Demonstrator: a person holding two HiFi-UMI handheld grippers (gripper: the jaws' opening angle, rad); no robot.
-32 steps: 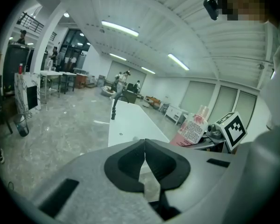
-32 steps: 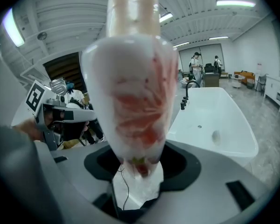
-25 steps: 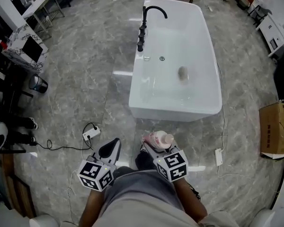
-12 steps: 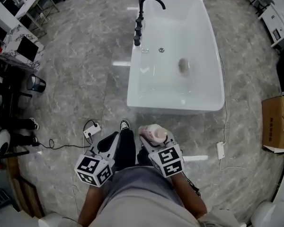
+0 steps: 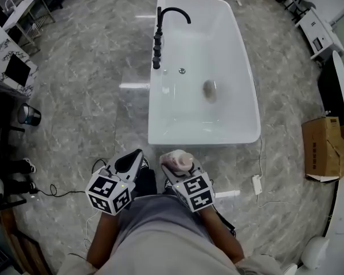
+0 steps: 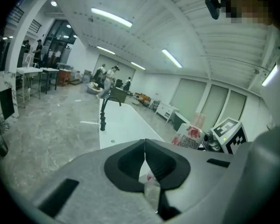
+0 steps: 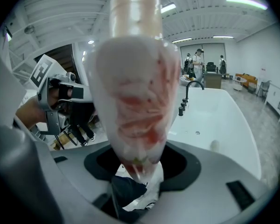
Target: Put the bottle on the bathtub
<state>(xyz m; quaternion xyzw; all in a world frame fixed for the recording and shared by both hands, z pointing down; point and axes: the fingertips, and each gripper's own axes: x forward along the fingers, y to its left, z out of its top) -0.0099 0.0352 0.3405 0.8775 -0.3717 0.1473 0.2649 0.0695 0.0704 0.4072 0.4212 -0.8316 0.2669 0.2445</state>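
The right gripper [image 5: 172, 169] is clamped on the bottle [image 5: 179, 159], its jaws pressed against the lower body so that the cap end points away toward 12 o'clock. In the right gripper view the bottle [image 7: 137, 97] fills the middle: a cloudy, whitish-pink body with red blotchy flower print, narrowing toward the jaws of the right gripper [image 7: 139, 169], and a pale peach cap at the far end. The left gripper view shows its side [image 6: 190, 136] with red flowers and small print too fine to read.

The bottle is held in the air above the floor, just short of the near end of the white bathtub [image 5: 202, 138], which lies at 12 o'clock. A black faucet [image 5: 159, 30] stands on the tub's rim at 11 o'clock.

The left gripper [image 5: 129, 162], at 9 o'clock of the bottle, has its jaws closed together [image 6: 144, 146] with nothing between them.
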